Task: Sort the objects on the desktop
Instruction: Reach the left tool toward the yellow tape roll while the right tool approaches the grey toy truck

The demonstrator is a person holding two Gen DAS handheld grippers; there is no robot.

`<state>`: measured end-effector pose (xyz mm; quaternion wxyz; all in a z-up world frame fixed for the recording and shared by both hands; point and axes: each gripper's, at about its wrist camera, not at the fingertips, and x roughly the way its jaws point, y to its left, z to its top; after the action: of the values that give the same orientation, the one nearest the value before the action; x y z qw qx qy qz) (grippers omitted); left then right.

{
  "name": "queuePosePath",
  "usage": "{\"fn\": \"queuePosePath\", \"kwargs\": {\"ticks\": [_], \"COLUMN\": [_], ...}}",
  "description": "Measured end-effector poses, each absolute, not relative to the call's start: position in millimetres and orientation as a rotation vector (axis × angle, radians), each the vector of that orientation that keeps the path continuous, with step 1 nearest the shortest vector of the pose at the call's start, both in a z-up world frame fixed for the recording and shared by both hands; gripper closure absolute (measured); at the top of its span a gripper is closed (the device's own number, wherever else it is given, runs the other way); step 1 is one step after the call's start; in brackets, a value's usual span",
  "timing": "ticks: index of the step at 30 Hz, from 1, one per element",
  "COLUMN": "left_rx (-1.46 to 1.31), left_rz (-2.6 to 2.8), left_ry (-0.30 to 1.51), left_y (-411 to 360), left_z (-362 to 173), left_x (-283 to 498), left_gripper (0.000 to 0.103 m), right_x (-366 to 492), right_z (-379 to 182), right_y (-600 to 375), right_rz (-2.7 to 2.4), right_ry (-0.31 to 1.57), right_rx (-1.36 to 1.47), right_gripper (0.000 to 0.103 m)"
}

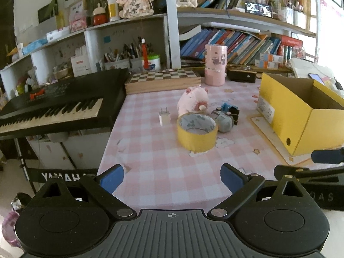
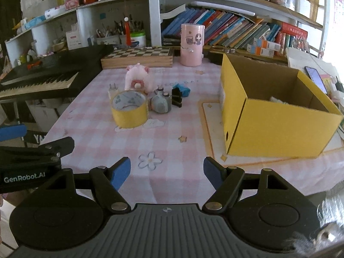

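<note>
A wide roll of yellow tape (image 1: 196, 132) (image 2: 129, 110) stands on the pink checked tablecloth (image 1: 154, 157) (image 2: 172, 142). Behind it lie a white plug adapter (image 1: 164, 117) (image 2: 113, 89), a pink plush toy (image 1: 193, 101) (image 2: 138, 79), a grey toy camera (image 1: 224, 121) (image 2: 160, 103), a black binder clip (image 1: 234, 112) (image 2: 177, 97) and a small blue object (image 1: 226, 107) (image 2: 182, 89). An open yellow cardboard box (image 1: 301, 116) (image 2: 277, 126) stands on the right. My left gripper (image 1: 172, 179) and right gripper (image 2: 167, 172) hover open and empty at the table's near edge, well short of the objects.
A black keyboard (image 1: 56, 107) (image 2: 43, 77) borders the table on the left. At the back stand a chessboard box (image 1: 163, 79) (image 2: 137, 57) and a pink cylinder (image 1: 215, 64) (image 2: 192, 45), before crowded bookshelves. A phone (image 2: 315, 78) lies beyond the box. The other gripper shows at each view's side.
</note>
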<state>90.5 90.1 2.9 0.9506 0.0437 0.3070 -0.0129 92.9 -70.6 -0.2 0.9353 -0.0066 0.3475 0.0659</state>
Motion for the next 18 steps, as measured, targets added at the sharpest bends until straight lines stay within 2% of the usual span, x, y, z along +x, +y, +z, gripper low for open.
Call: {"fn": "queuePosePath", "kwargs": {"ticks": [18], "left_rx": [0.083], "left_rz": [0.03], "left_ry": [0.638], "left_y": [73.5], "left_z": [1.4], "left_x": [166.5], "left_gripper": [0.005], "right_x": [191.1], "right_z": [3.0], "right_y": [-82.1], "right_rz": [0.177], "right_ry": [0.702], "right_rx": [-0.046], "right_gripper": [0.031]}}
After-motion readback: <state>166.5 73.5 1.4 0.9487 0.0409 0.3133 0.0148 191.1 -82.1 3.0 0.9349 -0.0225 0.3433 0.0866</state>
